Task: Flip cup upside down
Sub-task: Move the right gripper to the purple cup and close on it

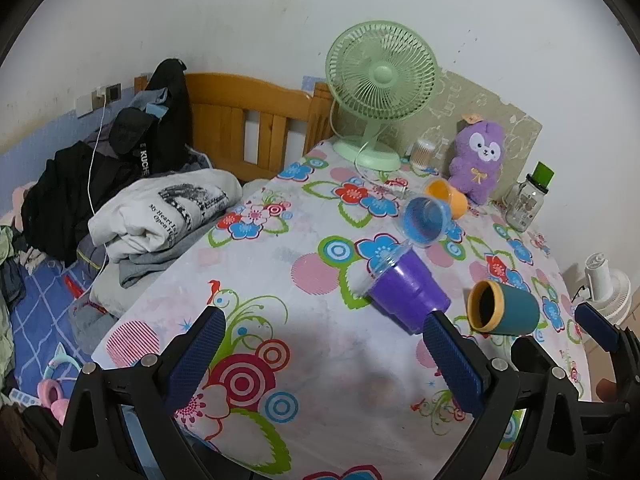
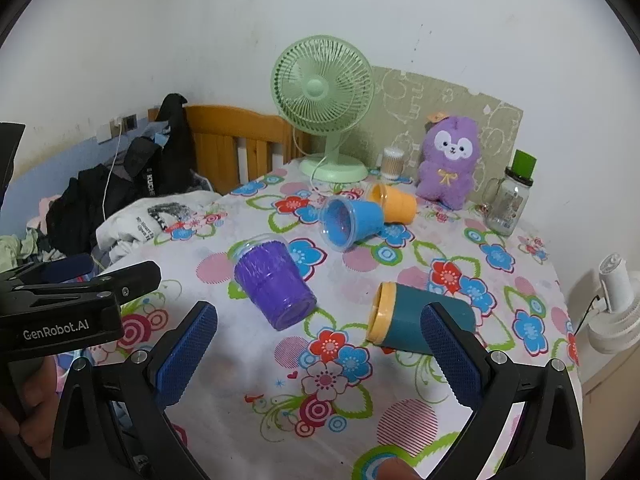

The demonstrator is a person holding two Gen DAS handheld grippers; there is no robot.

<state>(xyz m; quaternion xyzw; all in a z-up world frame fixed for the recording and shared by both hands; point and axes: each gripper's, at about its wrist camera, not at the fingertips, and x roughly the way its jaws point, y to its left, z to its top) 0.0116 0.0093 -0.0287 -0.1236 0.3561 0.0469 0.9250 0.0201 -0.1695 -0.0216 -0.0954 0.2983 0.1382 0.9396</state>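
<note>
Several cups lie on their sides on the flowered tablecloth. A teal cup with a yellow rim lies nearest, just beyond my right gripper, which is open and empty. A purple cup lies to its left, a blue cup and an orange cup farther back. My left gripper is open and empty; the purple cup and the teal cup lie ahead to its right. The blue cup and the orange cup lie beyond.
A green desk fan, a purple plush toy, a glass jar with a green lid and a cotton swab box stand at the table's back. A bed with piled clothes is to the left. A white fan is on the right.
</note>
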